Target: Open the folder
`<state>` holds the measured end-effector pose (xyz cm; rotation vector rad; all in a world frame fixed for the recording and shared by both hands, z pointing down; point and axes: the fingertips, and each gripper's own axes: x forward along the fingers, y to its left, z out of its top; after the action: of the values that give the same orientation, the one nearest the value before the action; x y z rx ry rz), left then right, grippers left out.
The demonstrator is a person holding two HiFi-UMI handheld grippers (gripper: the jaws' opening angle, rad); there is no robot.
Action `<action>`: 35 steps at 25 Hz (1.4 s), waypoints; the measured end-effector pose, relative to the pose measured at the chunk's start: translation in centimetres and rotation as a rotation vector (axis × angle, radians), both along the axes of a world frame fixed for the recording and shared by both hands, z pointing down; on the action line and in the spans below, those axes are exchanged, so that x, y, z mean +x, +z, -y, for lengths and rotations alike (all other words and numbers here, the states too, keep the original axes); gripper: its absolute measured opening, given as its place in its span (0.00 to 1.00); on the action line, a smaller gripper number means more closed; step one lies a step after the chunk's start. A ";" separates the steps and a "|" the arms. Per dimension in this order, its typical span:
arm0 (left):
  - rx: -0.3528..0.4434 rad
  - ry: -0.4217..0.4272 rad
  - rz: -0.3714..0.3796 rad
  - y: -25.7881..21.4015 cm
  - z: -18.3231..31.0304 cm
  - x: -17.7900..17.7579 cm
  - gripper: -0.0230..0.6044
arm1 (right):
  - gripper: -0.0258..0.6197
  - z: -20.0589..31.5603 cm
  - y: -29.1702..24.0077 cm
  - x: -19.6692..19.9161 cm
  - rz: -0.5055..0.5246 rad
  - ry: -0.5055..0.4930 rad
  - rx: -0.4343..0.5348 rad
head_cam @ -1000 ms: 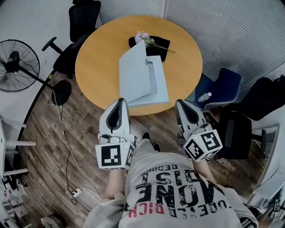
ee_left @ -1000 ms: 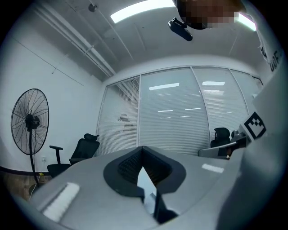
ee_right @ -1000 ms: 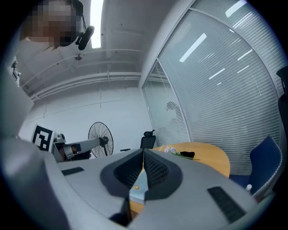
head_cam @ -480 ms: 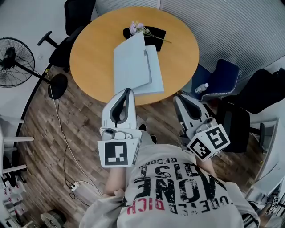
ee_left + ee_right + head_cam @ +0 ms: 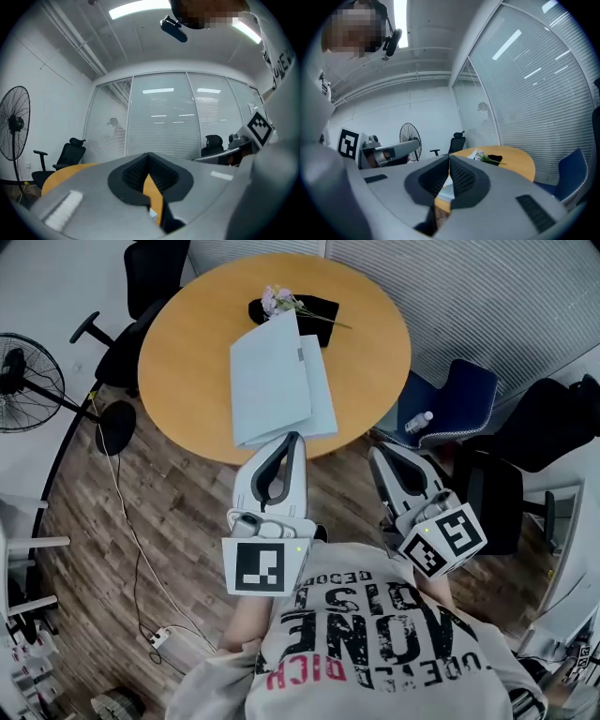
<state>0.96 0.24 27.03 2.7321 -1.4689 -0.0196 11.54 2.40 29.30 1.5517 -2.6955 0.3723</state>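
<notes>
A pale blue folder [image 5: 272,381] lies on the round wooden table [image 5: 187,352], one pale panel overlapping the other. It also shows small between the jaws in the right gripper view, folder [image 5: 445,191]. My left gripper [image 5: 294,437] is shut with nothing held; its tip is over the table's near rim at the folder's near edge, and I cannot tell whether it touches. My right gripper [image 5: 378,453] hangs off the table to the right, over the floor, jaws together and empty. Both point level toward the table.
Pink flowers [image 5: 279,300] on a black cloth [image 5: 319,313] lie behind the folder. A fan [image 5: 23,381] and black chair [image 5: 150,273] stand left. A blue chair [image 5: 464,395] with a bottle [image 5: 419,421] is right, near a dark chair [image 5: 553,427]. A cable [image 5: 131,521] trails on the floor.
My left gripper has moved right and forward, from beside the table's near left rim to the folder's near edge. The right gripper has barely shifted. Both stay shut.
</notes>
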 end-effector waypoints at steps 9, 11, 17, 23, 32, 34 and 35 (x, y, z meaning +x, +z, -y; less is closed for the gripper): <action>-0.030 0.000 -0.003 1.1 -0.4 -2.4 0.05 | 0.06 -0.6 0.5 -2.9 0.004 -0.018 -0.014; -0.045 0.006 -0.008 1.5 -0.8 -3.5 0.05 | 0.06 -0.9 0.4 -4.1 0.008 -0.019 -0.016; -0.033 0.023 -0.016 1.5 -1.7 -6.5 0.05 | 0.06 -1.8 0.0 -7.1 0.007 -0.009 -0.019; -0.057 0.044 -0.028 1.3 -2.4 -8.3 0.05 | 0.06 -2.5 -0.2 -9.4 -0.003 0.009 -0.009; -0.044 0.086 -0.039 1.1 -3.1 -9.0 0.05 | 0.06 -3.4 -0.2 -10.5 -0.015 0.061 -0.006; -0.066 0.094 -0.042 1.4 -3.4 -9.3 0.05 | 0.06 -3.6 0.0 -10.8 -0.017 0.069 -0.009; -0.070 0.097 -0.037 1.7 -3.4 -9.6 0.05 | 0.06 -3.7 0.1 -11.0 -0.017 0.071 -0.009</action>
<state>-8.63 3.67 28.68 2.7283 -1.3013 -0.0154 0.53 6.06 29.42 1.6442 -2.6279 0.3712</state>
